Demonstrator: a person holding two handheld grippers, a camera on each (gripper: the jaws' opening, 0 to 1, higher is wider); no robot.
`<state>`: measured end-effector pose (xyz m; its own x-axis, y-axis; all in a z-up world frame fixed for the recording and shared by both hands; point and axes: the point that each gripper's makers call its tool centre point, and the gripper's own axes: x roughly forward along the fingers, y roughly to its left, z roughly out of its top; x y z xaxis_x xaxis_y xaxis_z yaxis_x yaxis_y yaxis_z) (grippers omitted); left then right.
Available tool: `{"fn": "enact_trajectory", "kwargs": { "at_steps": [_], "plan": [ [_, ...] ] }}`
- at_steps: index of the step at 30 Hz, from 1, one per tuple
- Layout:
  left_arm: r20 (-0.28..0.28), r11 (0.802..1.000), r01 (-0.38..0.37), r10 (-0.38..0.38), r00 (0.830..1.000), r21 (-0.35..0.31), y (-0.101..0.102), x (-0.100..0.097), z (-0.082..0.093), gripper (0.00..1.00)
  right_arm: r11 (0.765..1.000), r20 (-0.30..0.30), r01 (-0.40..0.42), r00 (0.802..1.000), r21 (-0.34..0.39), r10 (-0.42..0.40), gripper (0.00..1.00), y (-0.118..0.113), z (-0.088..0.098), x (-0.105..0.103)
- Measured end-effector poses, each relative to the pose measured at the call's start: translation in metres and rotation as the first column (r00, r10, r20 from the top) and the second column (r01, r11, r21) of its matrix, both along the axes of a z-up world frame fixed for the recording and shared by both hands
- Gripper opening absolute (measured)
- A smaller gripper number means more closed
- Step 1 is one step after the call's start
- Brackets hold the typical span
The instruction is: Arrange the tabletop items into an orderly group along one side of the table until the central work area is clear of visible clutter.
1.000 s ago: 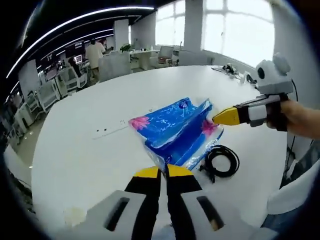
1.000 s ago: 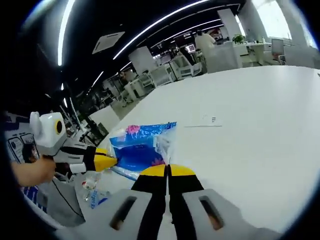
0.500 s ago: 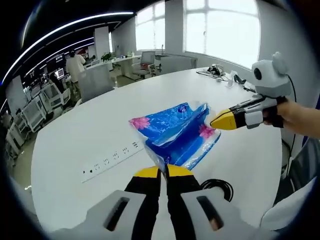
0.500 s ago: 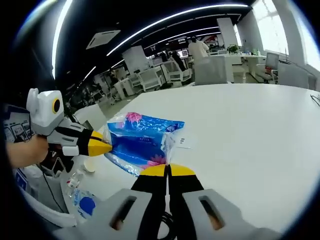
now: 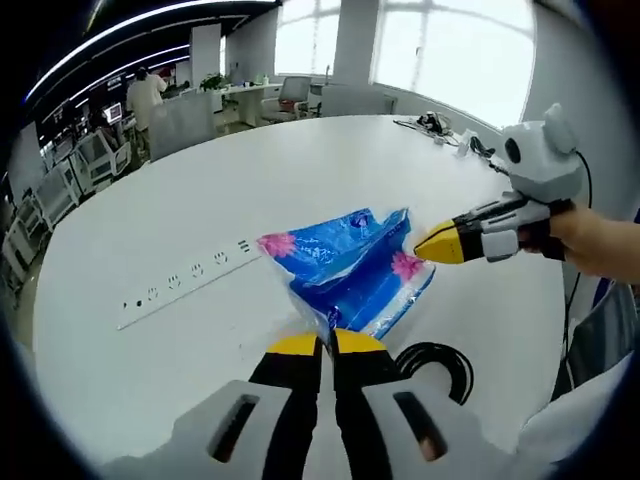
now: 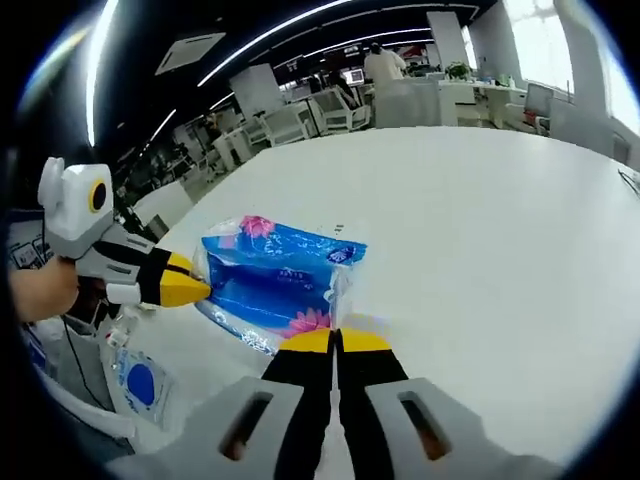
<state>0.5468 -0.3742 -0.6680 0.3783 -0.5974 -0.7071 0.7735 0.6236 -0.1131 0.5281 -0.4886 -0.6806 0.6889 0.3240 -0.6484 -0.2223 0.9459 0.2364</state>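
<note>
smooth white table (image 5: 200,190) — both grippers (image 5: 327,342) (image 6: 335,342) clenched on the crinkly blue pack (image 5: 350,265).

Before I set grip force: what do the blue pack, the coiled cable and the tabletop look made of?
Blue pack: thin glossy plastic film, judging by its wrinkles and shine; contents unclear. Coiled cable: black, matte, likely rubber or plastic sheathing. Tabletop: smooth white surface with soft glare, probably laminate. Left gripper and right gripper each pinch an edge of the film.

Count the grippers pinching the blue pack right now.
2. The left gripper pinches one end of the blue pack; the right gripper pinches the opposite end.
</note>
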Motion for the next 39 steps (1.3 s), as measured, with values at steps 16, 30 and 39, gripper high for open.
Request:
{"fn": "enact_trajectory", "kwargs": {
  "at_steps": [16, 30, 39],
  "plan": [
    [-0.110, 0.997, -0.067, 0.070, 0.991, 0.028, -0.008, -0.014, -0.065, 0.00, 1.000, -0.089, 0.002, 0.996, -0.016, -0.003, 0.00, -0.009, -0.063, -0.008],
    [-0.162, 0.995, -0.092, 0.097, 0.982, 0.038, 0.000, -0.035, -0.097, 0.01, 1.000, -0.124, -0.012, 0.992, 0.009, 0.013, 0.00, -0.007, -0.086, -0.019],
    [-0.128, 0.996, -0.086, 0.088, 0.988, 0.022, -0.002, -0.031, -0.096, 0.00, 1.000, -0.067, 0.021, 0.998, 0.022, -0.019, 0.00, -0.006, -0.086, -0.022]
  ]
}}
